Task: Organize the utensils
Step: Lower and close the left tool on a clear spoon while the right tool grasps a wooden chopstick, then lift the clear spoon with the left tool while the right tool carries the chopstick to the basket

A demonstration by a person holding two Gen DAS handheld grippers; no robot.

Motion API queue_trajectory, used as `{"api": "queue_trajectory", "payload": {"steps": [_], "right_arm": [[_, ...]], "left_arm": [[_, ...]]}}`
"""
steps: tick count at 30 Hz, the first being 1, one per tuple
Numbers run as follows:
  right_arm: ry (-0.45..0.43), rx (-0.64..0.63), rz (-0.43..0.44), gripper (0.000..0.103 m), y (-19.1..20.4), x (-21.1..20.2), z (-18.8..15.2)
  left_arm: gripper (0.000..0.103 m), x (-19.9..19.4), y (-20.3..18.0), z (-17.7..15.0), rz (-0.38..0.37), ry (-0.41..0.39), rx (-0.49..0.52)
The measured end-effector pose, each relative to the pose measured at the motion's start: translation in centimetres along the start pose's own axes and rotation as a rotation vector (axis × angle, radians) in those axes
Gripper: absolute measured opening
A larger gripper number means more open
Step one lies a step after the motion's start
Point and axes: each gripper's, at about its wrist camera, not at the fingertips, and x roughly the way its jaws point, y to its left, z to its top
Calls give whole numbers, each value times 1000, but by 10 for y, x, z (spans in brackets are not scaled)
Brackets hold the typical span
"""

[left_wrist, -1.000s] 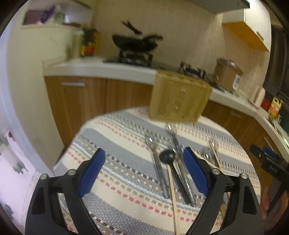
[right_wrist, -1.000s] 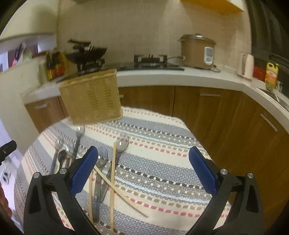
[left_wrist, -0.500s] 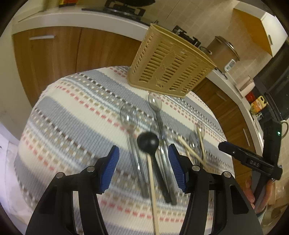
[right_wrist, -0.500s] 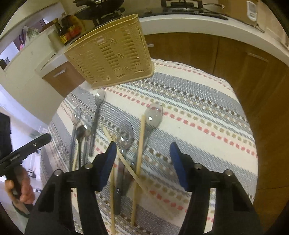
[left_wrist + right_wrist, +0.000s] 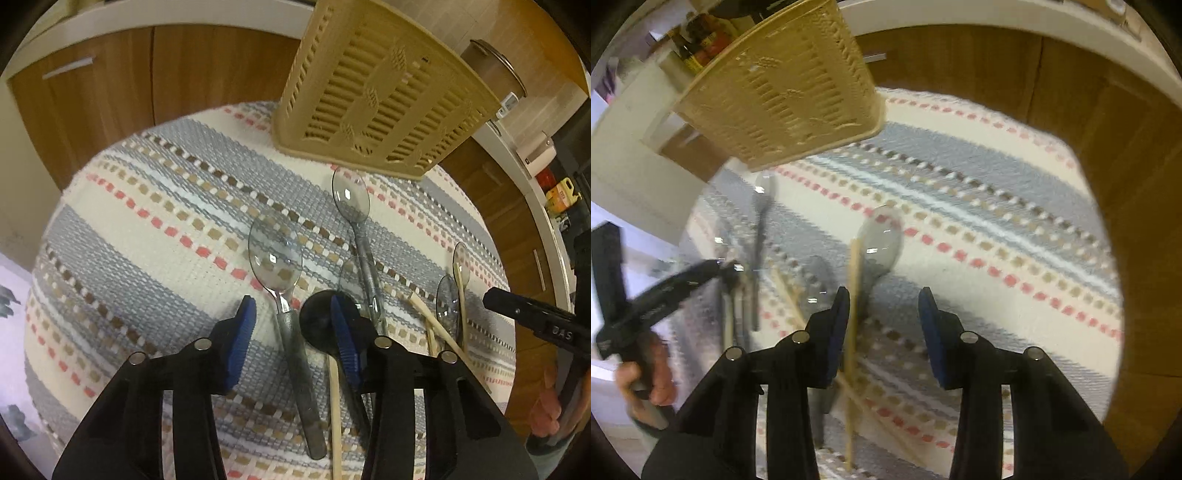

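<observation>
Several clear plastic spoons, a black ladle and wooden chopsticks lie on a striped tablecloth (image 5: 147, 206). A tan slotted utensil basket (image 5: 380, 92) stands at the far edge, also in the right wrist view (image 5: 779, 96). My left gripper (image 5: 293, 325) is open, low over the cloth, its jaws either side of a clear spoon's (image 5: 277, 258) handle; its right pad overlaps the black ladle (image 5: 317, 325). My right gripper (image 5: 882, 314) is open, low over the cloth, with a chopstick (image 5: 854, 295) and a clear spoon (image 5: 881, 240) just inside its left pad.
Wooden cabinets (image 5: 110, 85) and a white counter ring the table. A rice cooker (image 5: 491, 70) and bottles (image 5: 561, 192) stand on the counter. The right gripper shows at the left view's right edge (image 5: 535, 325), the left gripper in the right view (image 5: 665, 291).
Both grippers have dropped toward the cloth and tilted downward. Both jaw gaps have narrowed. The left now straddles a clear spoon's handle; the right has come close to a chopstick.
</observation>
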Motion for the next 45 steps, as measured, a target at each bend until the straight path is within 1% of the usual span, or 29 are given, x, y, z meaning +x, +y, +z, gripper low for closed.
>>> {"api": "queue_trajectory", "payload": {"steps": [1,2,4,10,11,12,16,20,24,27,28,29,30,31,32,34,35,36,39,42,44,45], "right_arm": [[2,-15,-7,33,4,2,0],[8,-26,-10,29,8,4,0],[27,-49,-28,25,18,11,1],[54,-114,-116,12,41,27,1],[51,-129,-141,7,44,29,1],[47,-142,-157,5,47,30,0],[32,-156,-168,5,53,29,-2],[19,-135,-151,5,45,23,-5],[6,-124,-142,5,36,18,-3],[0,-128,-142,5,36,14,-1],[-2,-132,-142,5,34,12,-2],[-4,-136,-141,5,34,10,-2],[-8,-141,-139,5,33,9,-3],[-12,-149,-135,5,31,3,-5],[-17,-154,-132,5,31,1,-4],[-27,-164,-121,5,33,-2,-4],[-32,-166,-116,5,33,-3,-4],[-45,-168,-103,5,33,-6,-4],[-81,-172,-68,4,31,-16,-6],[-115,-182,-41,4,29,-29,-8],[-152,-195,-26,4,30,-38,-11],[-165,-200,-20,4,33,-41,-12]], "left_arm": [[38,-1,-1,0,8,-9,6],[37,0,-2,0,14,-11,9],[37,0,-3,1,18,-10,12],[37,-2,2,2,-2,-5,-1],[36,-3,4,2,-6,-4,-5],[36,-5,8,1,-11,-2,-8],[36,-10,21,5,-29,1,-39],[36,-10,25,6,-44,26,-36],[36,-6,15,8,-9,24,-26],[36,0,1,13,52,12,9],[31,2,-3,15,79,11,22],[25,5,-8,16,118,7,31],[22,6,-11,17,142,6,33],[17,6,-12,18,148,2,38],[10,7,-12,18,132,5,37],[7,7,-11,18,99,-6,20],[4,7,-12,18,91,-17,20],[2,5,-12,18,77,-32,23],[2,-4,-12,13,39,-82,24],[2,-22,-13,8,-15,-141,25],[2,-40,-13,9,-65,-205,22],[2,-47,-14,9,-75,-227,24]]}}
